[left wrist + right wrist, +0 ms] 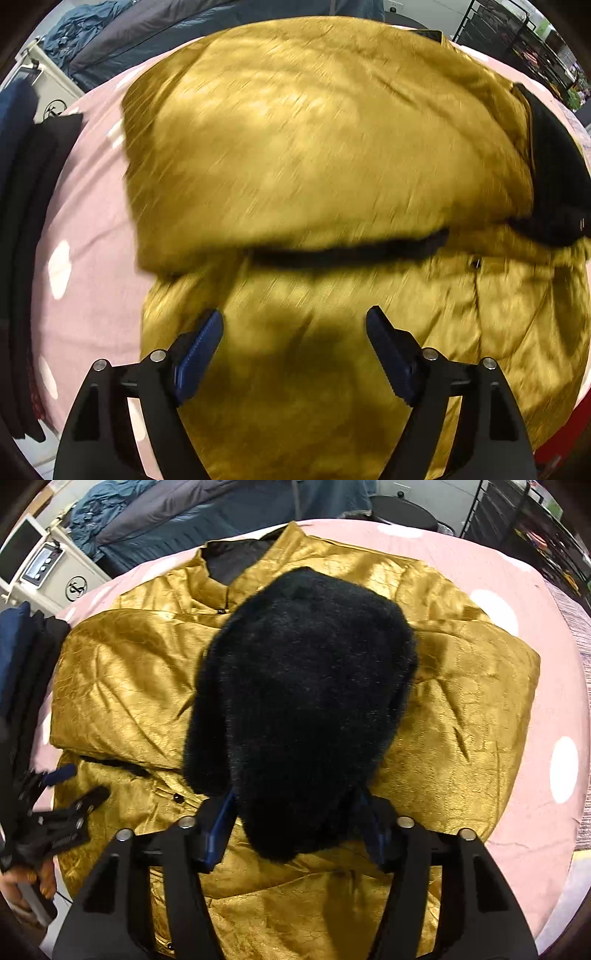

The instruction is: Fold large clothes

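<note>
Black fur trim (299,709) sits between the right gripper (295,834) fingers, though whether they press it is unclear. At nine o'clock, the left gripper (293,325) hangs open above the gold coat (314,147), which lies folded on the pink spotted cover (85,221).

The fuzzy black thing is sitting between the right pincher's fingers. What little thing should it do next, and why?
Probably lift the right gripper clear of the black fur. The fur sits between its fingers, but whether the pads press it is hard to tell. The fur already lies folded onto the gold coat, and the left gripper hovers open and empty, so the next fold looks ready to start.
</note>
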`<state>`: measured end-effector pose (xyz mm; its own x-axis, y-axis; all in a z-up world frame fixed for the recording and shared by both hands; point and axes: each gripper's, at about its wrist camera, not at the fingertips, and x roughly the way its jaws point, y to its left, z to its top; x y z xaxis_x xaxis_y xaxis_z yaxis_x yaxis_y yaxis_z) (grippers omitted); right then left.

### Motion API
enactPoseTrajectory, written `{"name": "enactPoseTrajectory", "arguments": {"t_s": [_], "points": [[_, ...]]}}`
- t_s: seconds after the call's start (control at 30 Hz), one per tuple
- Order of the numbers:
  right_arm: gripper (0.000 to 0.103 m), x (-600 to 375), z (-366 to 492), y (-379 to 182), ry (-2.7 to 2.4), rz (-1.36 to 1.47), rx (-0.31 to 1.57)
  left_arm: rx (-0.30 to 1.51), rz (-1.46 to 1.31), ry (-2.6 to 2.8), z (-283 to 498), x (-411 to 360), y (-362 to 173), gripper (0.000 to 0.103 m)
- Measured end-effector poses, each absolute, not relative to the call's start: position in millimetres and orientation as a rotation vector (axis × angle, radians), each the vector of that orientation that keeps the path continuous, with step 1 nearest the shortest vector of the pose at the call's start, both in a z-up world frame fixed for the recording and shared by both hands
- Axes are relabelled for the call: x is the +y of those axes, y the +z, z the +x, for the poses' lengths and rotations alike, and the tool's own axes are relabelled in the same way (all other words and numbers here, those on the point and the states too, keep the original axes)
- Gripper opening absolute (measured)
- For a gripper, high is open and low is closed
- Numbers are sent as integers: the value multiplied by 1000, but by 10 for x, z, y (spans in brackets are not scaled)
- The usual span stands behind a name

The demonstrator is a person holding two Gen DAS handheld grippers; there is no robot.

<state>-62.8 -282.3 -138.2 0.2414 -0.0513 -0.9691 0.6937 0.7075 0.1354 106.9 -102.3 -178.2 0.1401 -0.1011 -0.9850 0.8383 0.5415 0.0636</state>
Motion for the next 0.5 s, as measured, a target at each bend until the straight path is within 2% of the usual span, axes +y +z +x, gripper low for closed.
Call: {"name": "enactPoseTrajectory", "arguments": {"t_s": [0.5], "points": [[62,-2688,-1246,-1146,-646,680,1176,1275,543,-594,1368,-220,-1597,78]]}}
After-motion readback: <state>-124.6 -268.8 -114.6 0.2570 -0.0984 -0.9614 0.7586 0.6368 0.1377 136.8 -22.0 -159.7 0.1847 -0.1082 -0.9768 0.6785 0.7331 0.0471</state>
